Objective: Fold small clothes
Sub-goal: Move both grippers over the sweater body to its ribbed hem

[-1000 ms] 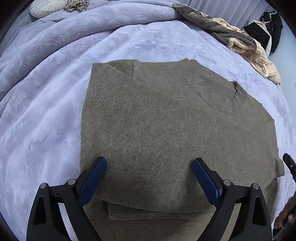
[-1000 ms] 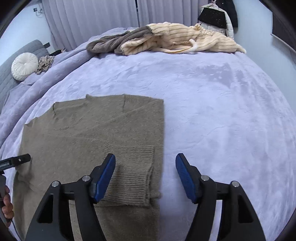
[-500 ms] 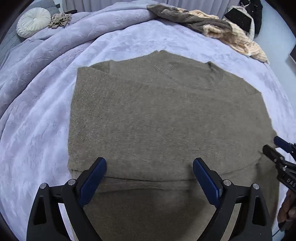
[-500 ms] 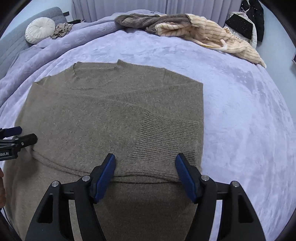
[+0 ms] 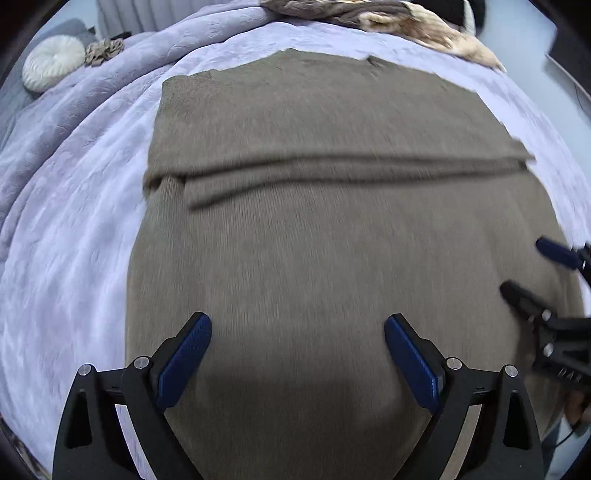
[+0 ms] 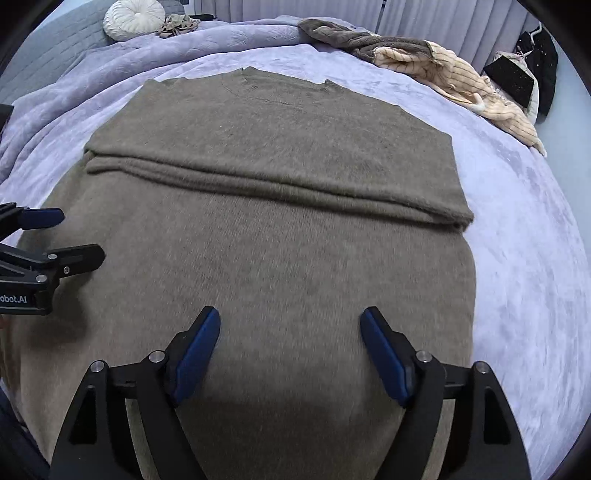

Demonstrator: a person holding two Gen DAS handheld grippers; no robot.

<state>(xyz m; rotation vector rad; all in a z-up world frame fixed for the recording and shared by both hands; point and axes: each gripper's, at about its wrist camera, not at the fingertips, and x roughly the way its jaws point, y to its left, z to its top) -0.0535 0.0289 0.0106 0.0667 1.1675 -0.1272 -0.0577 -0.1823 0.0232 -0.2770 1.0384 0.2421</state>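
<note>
An olive-brown knit sweater (image 5: pixel 314 236) (image 6: pixel 266 229) lies flat on the lilac bed cover, neck at the far end, both sleeves folded across its chest in a band. My left gripper (image 5: pixel 297 328) hovers open over the sweater's near lower part, toward its left side, with nothing between its blue pads. My right gripper (image 6: pixel 290 325) hangs over the lower part toward the right side; its jaws are opening and hold nothing. Each gripper shows at the edge of the other's view: the right gripper (image 5: pixel 532 267), the left gripper (image 6: pixel 77 236).
The lilac bed cover (image 6: pixel 517 229) (image 5: pixel 74 229) spreads around the sweater. A heap of brown and cream striped clothes (image 6: pixel 436 66) lies at the far edge. A round white cushion (image 6: pixel 133 18) sits at the far left, dark hanging clothes (image 6: pixel 532 70) at the far right.
Both grippers have drawn back toward the sweater's hem, so the folded sleeves now lie farther off. The right jaws have widened a little.
</note>
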